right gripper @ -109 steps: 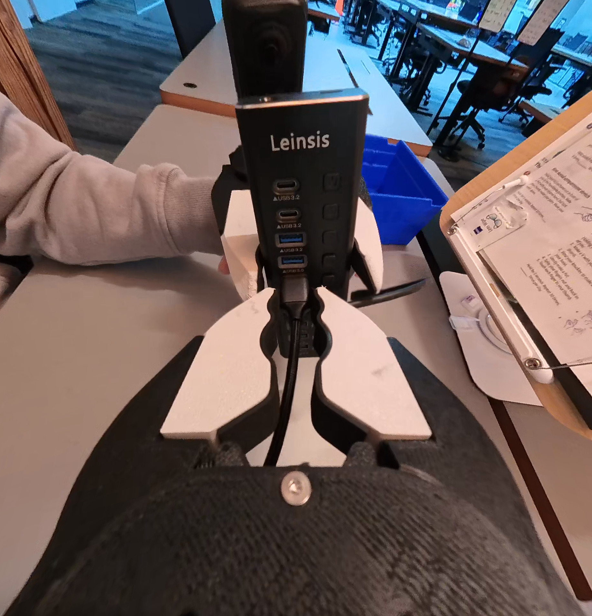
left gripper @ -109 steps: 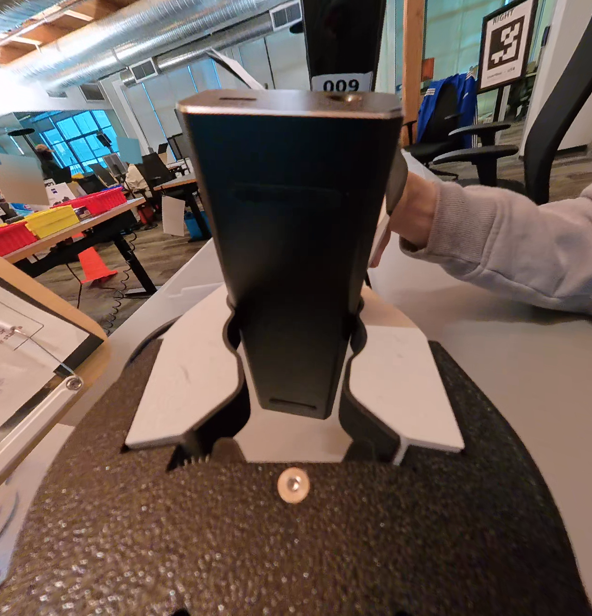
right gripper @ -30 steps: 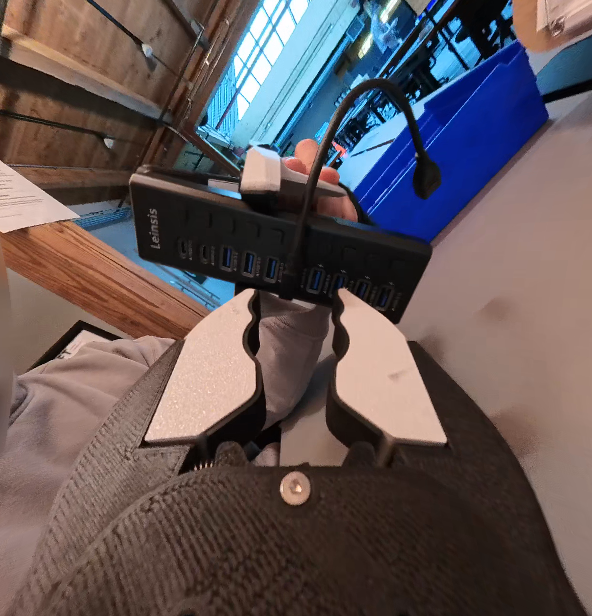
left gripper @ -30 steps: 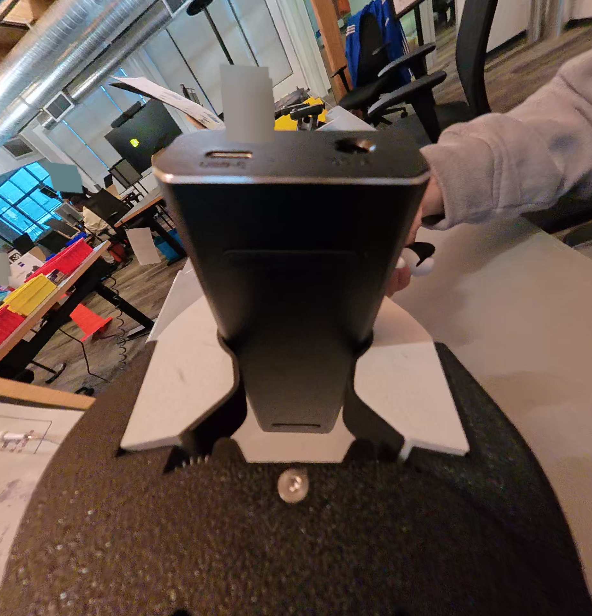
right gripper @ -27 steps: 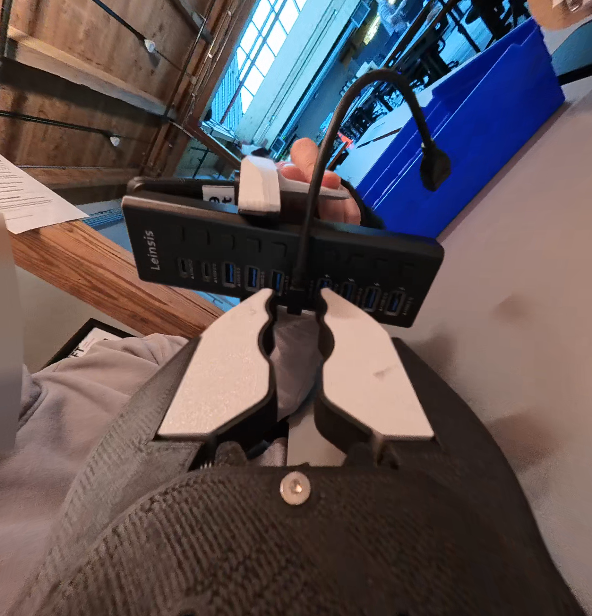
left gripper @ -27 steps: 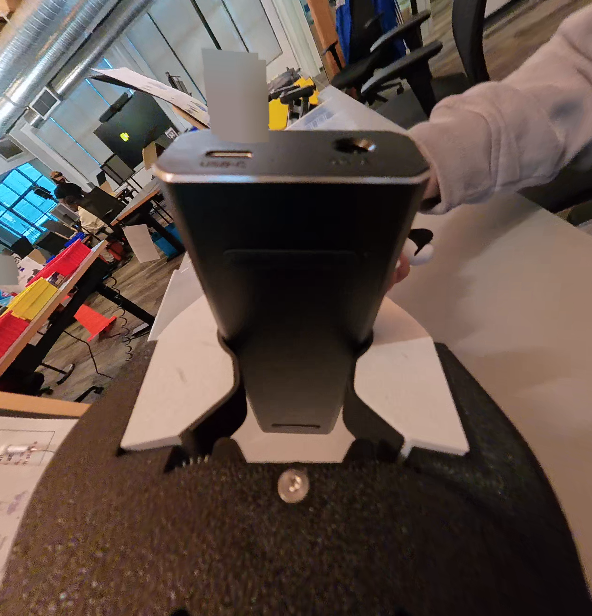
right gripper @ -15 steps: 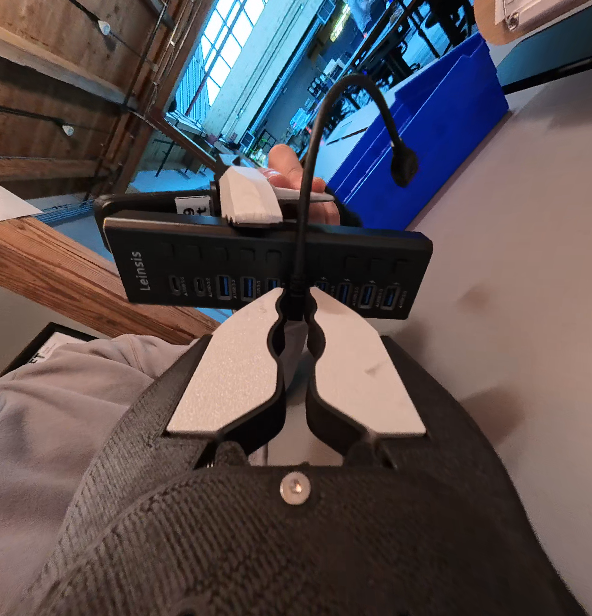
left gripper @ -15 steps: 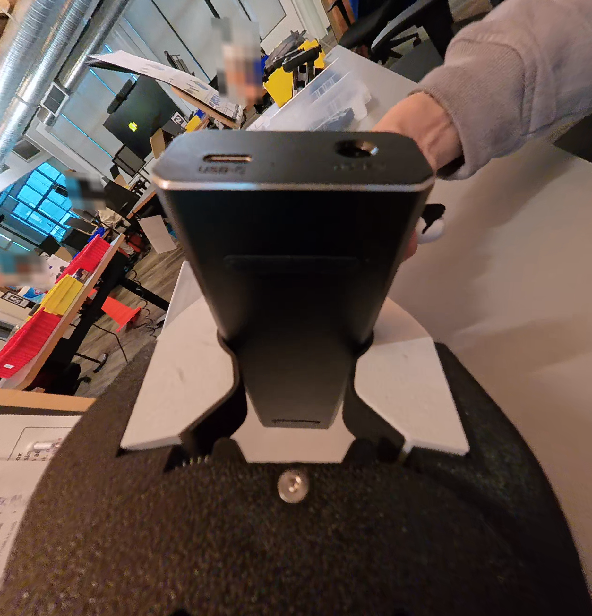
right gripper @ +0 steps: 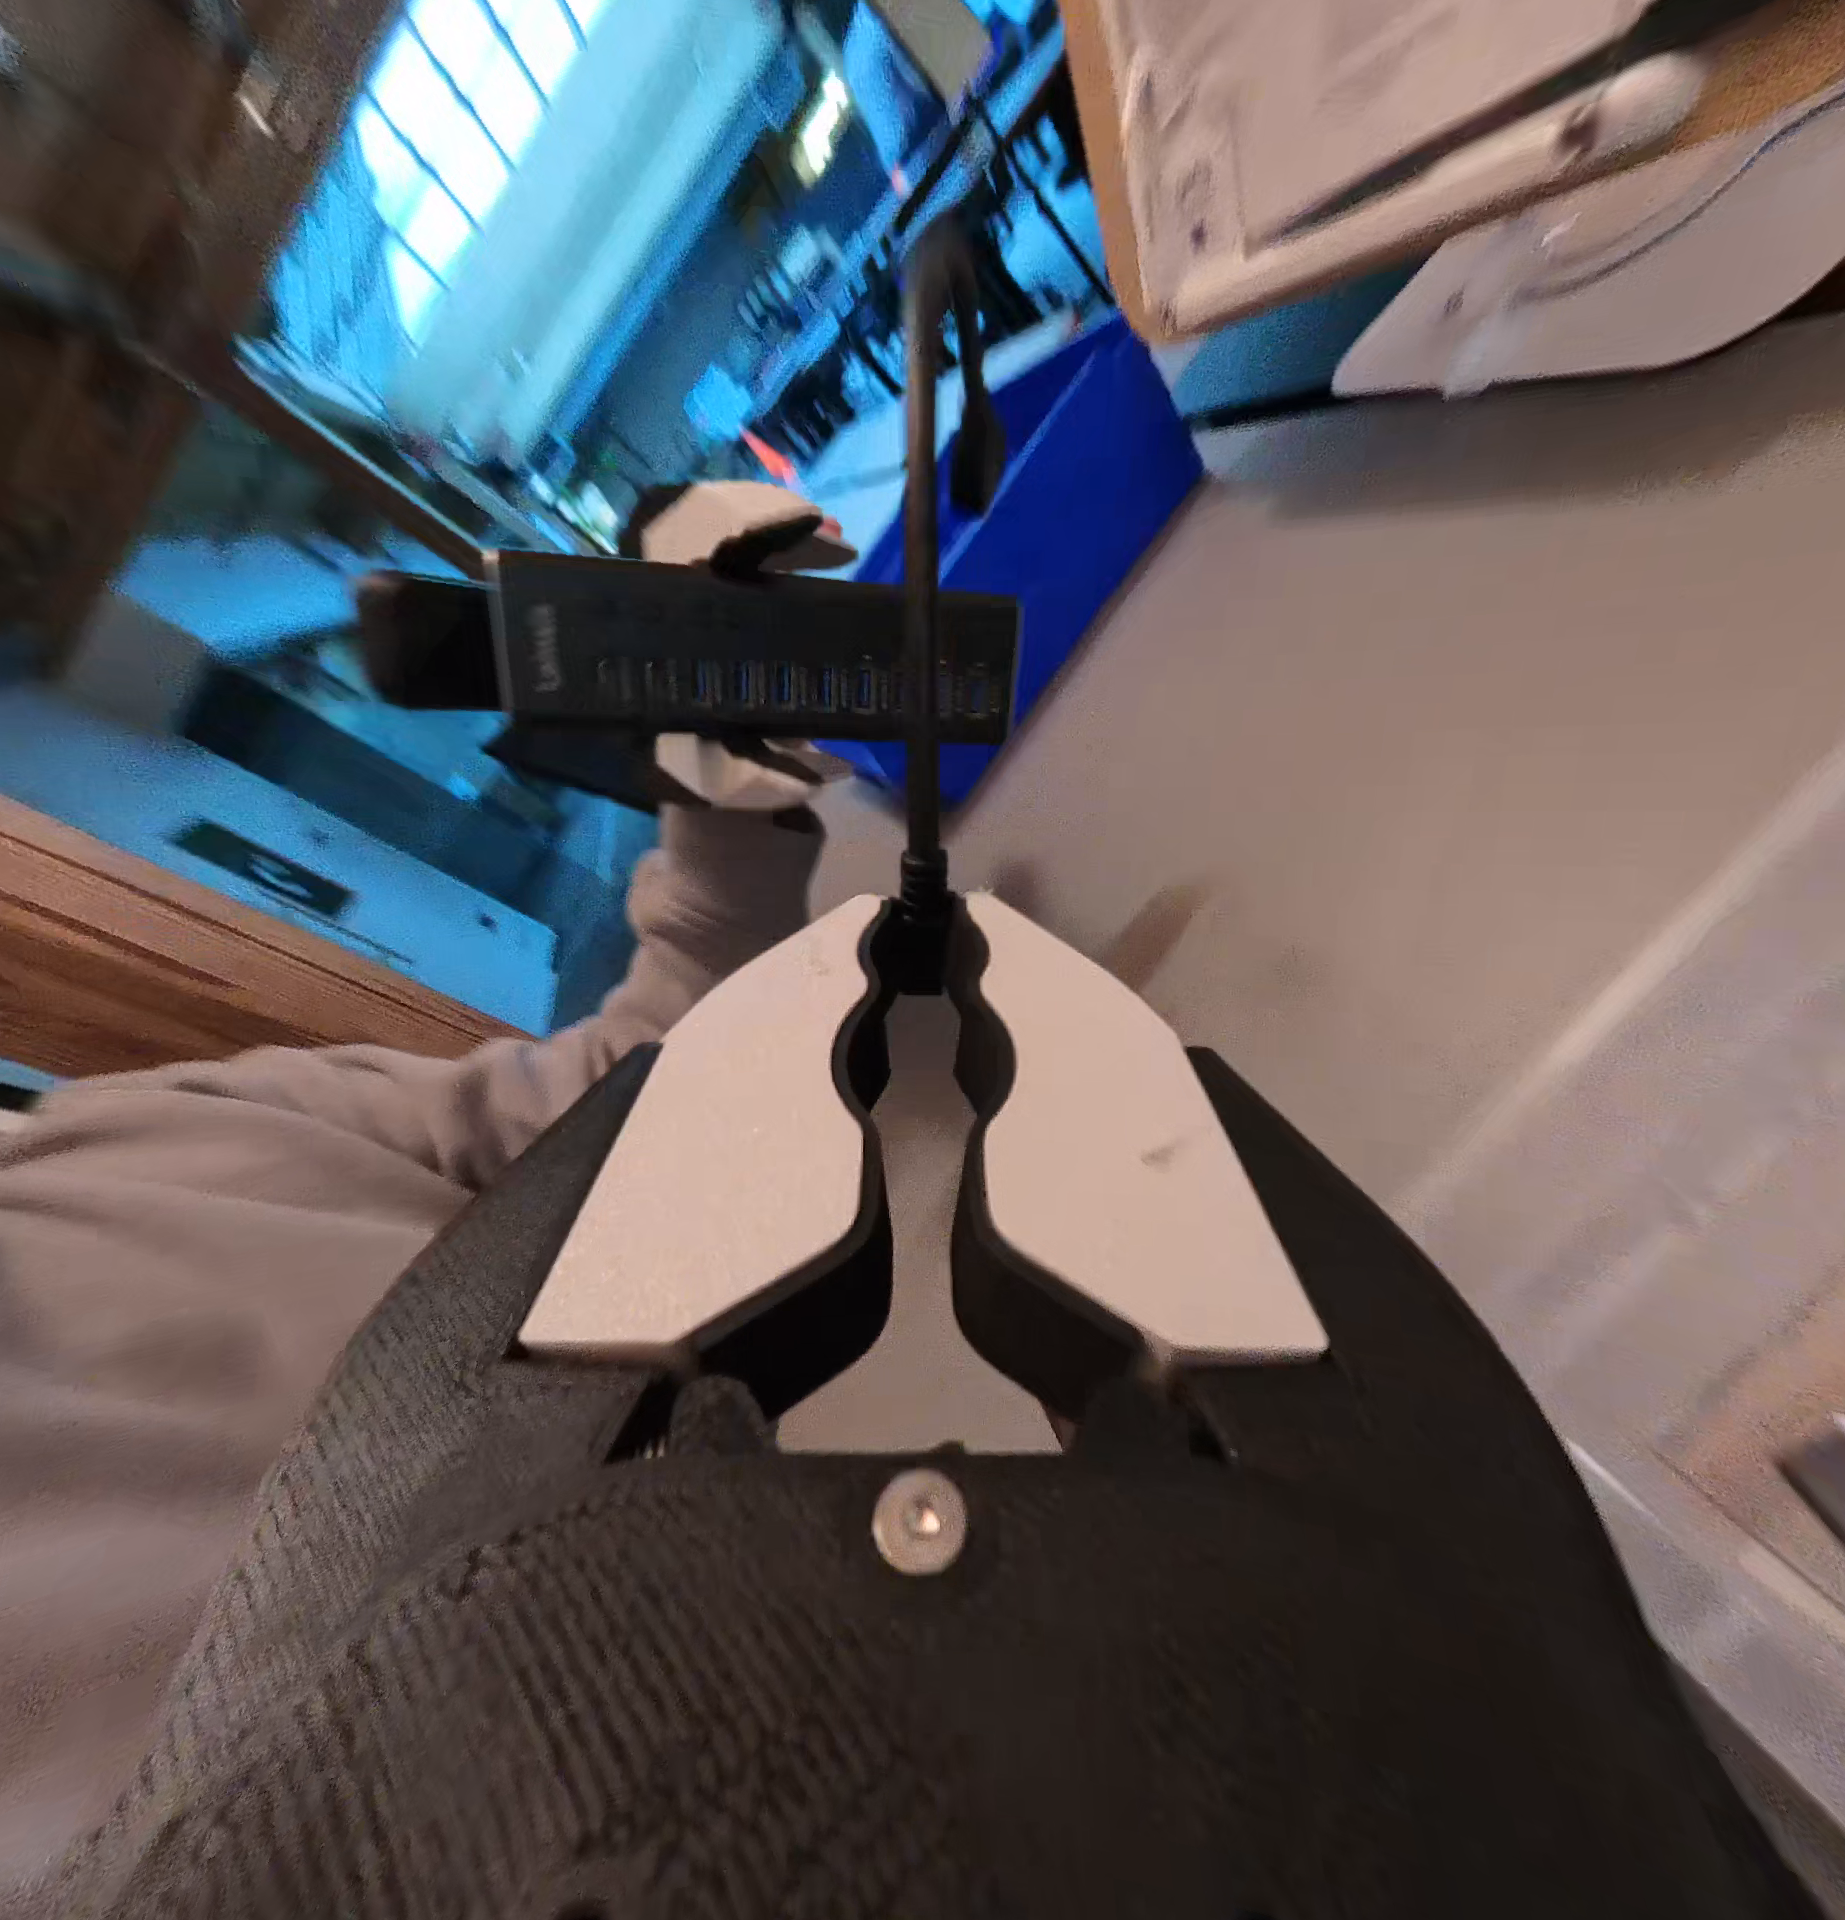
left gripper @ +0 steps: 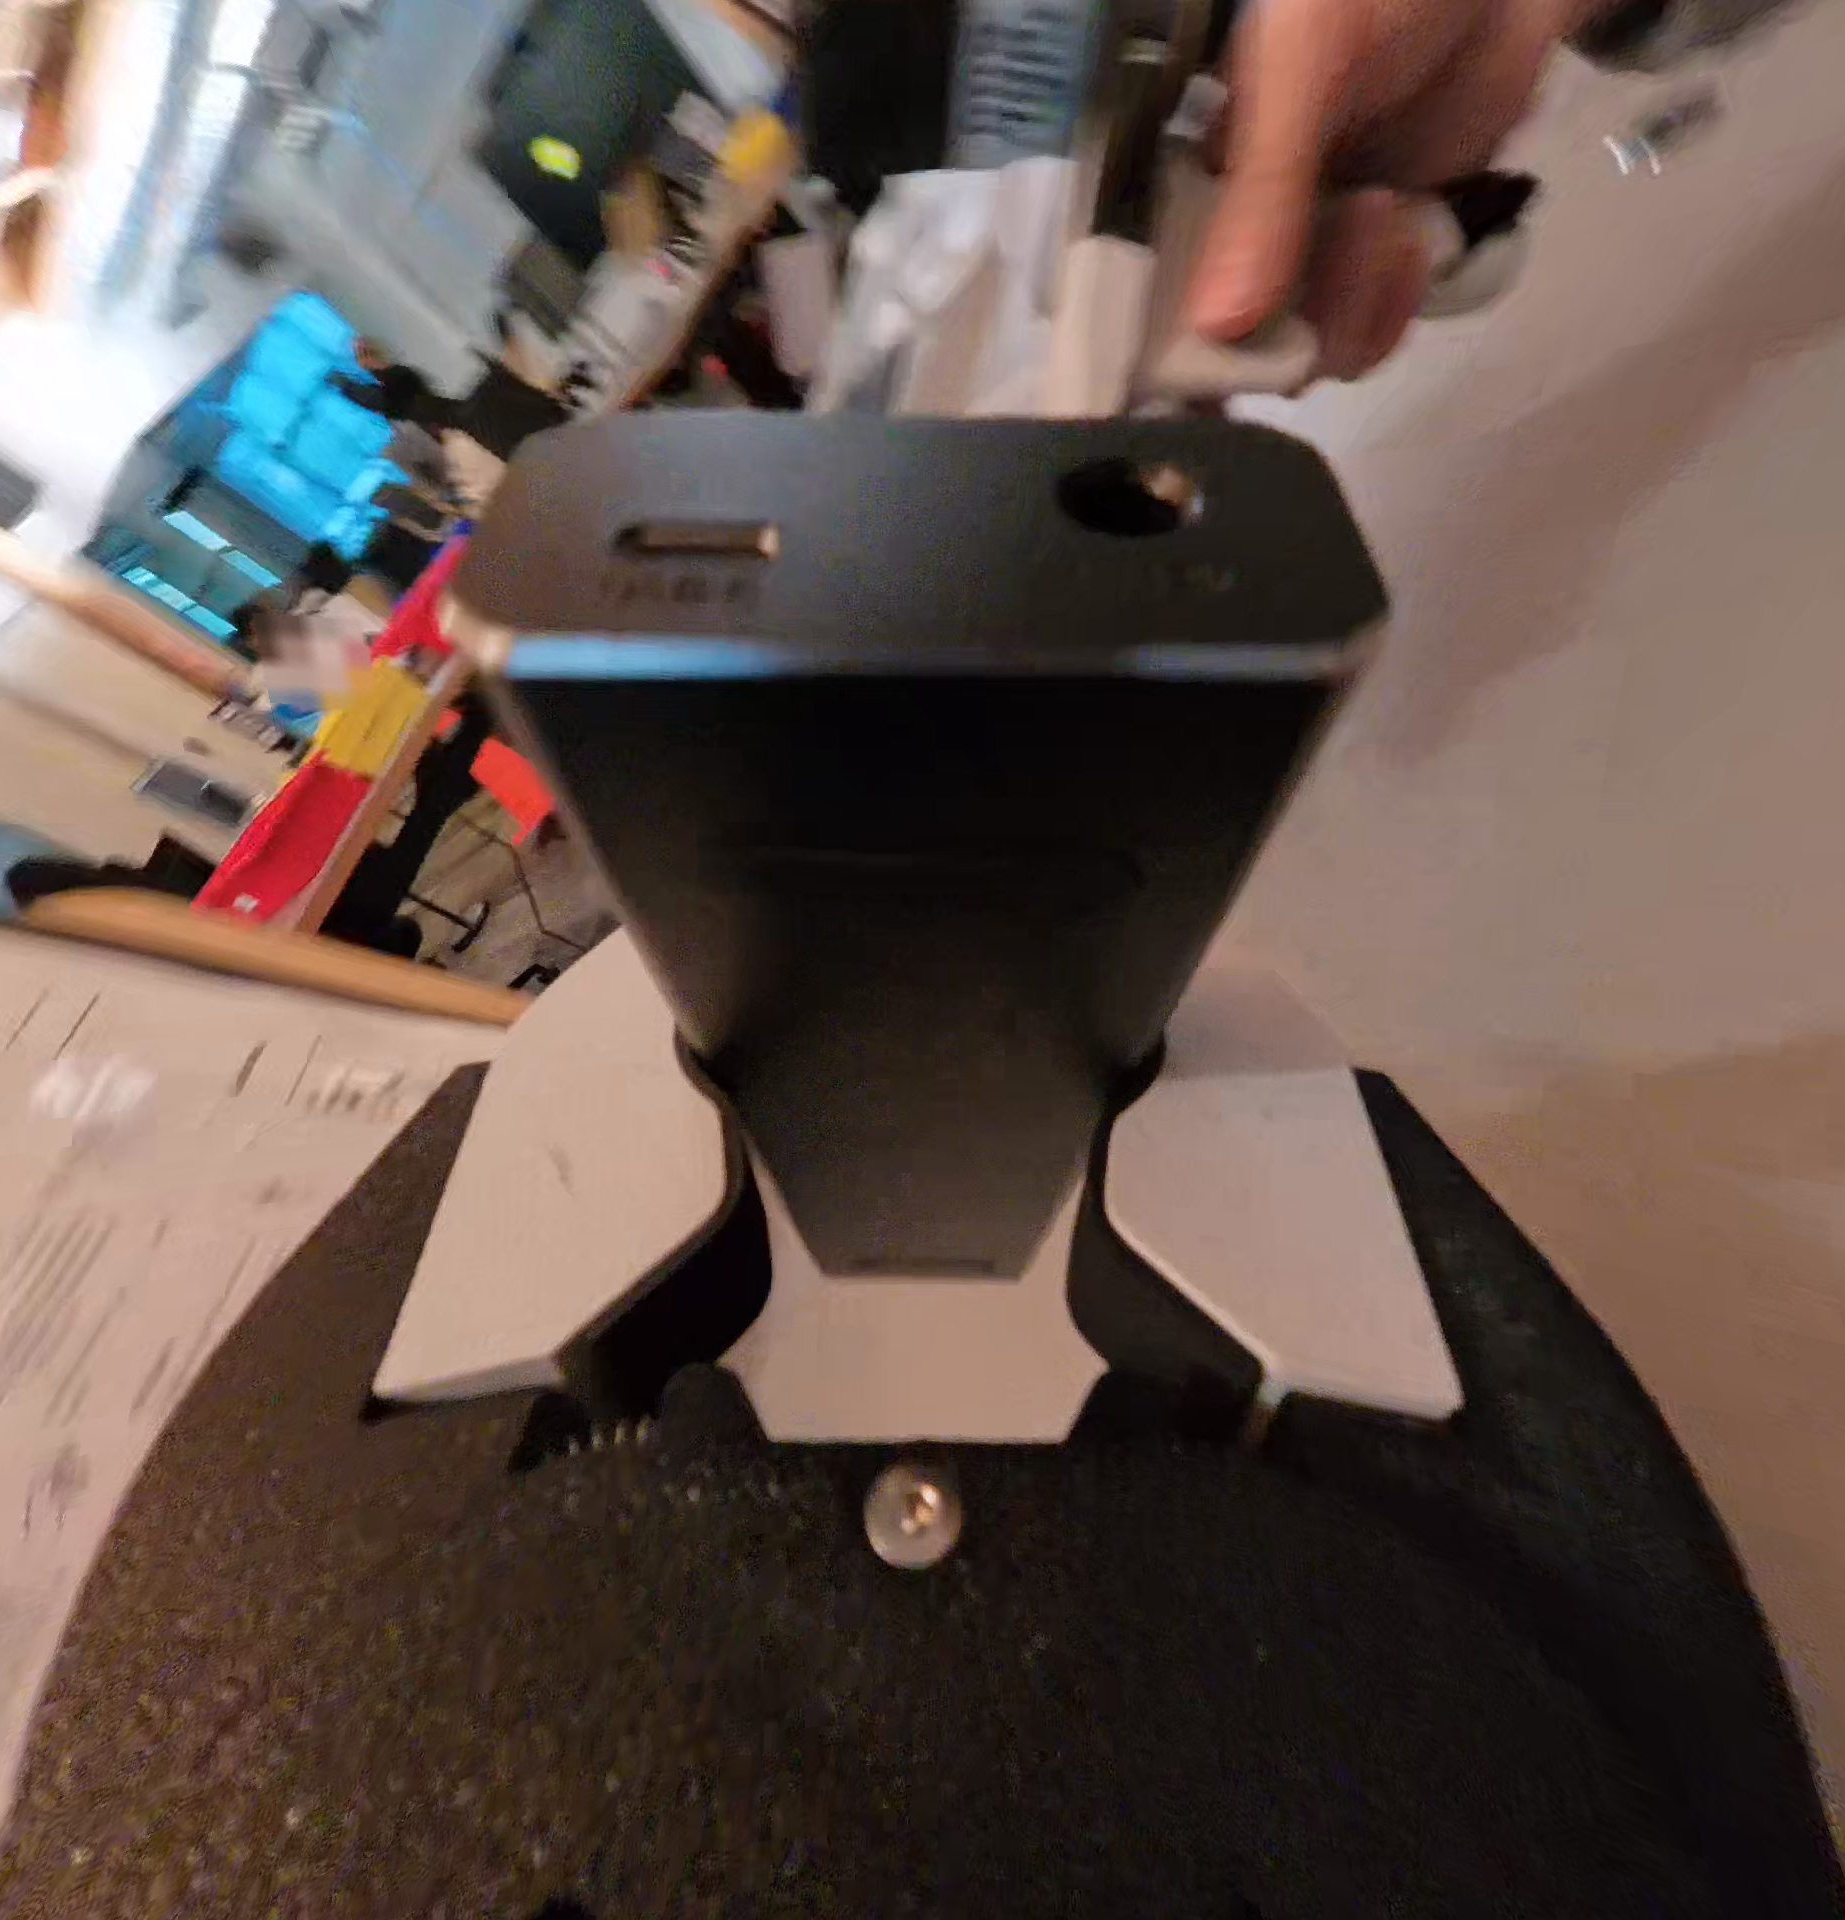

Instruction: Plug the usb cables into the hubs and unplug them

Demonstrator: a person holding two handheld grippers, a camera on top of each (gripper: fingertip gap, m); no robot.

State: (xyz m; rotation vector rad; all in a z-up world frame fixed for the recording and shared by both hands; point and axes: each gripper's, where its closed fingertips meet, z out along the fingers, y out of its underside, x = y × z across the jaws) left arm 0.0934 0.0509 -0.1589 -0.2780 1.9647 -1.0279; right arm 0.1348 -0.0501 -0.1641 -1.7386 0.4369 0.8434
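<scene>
with its plug (right gripper: pixel 923 951) in right hand-held gripper (right gripper: pixel 923 914), cable (right gripper: pixel 923 582) clear of hub (right gripper: pixel 752 675)

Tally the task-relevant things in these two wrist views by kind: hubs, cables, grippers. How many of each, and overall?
Black multi-port USB hub: 1, clamped in the left gripper.
Short black USB cable: 1, its plug pinched in the right gripper, clear of the hub.
White-fingered handheld grippers: 2.
Total: 4.
</scene>
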